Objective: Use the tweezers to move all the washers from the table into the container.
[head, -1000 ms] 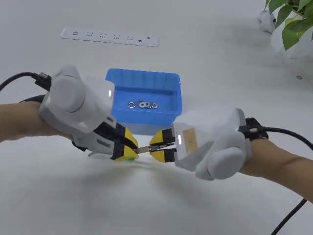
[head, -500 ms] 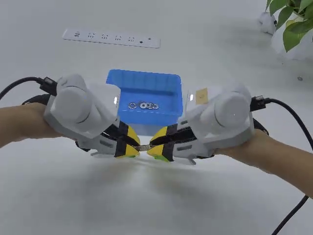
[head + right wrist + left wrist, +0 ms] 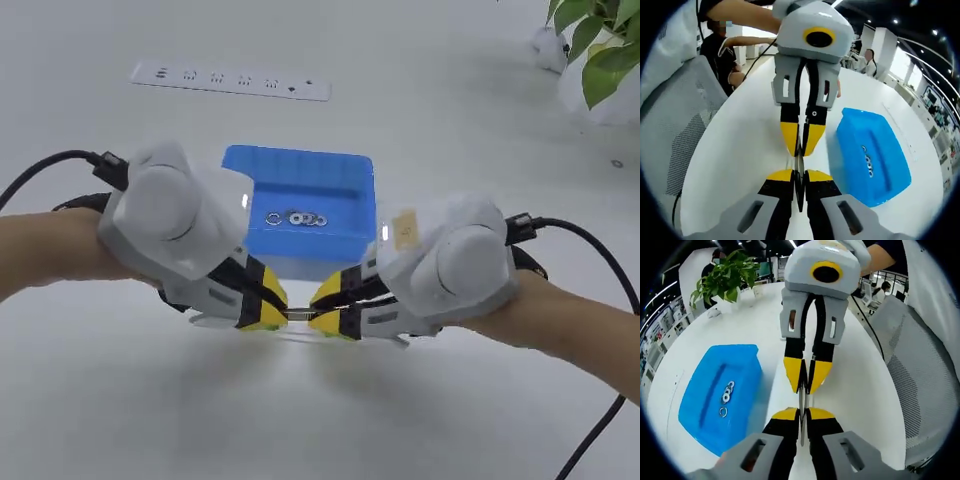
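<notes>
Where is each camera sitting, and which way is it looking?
Head view: on the person's head, looking down at the table, blue container, left gripper and right gripper; the person's arms show.
Left gripper view: on the left gripper, facing the right gripper; its own jaws show.
Right gripper view: on the right gripper, facing the left gripper; its own jaws show.
Shared: both gripper views show the tweezers pinched between both grippers, with the container beside them.

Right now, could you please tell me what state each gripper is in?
Left gripper: shut on the thin silver metal tweezers.
Right gripper: shut on the other end of the same tweezers.
</notes>
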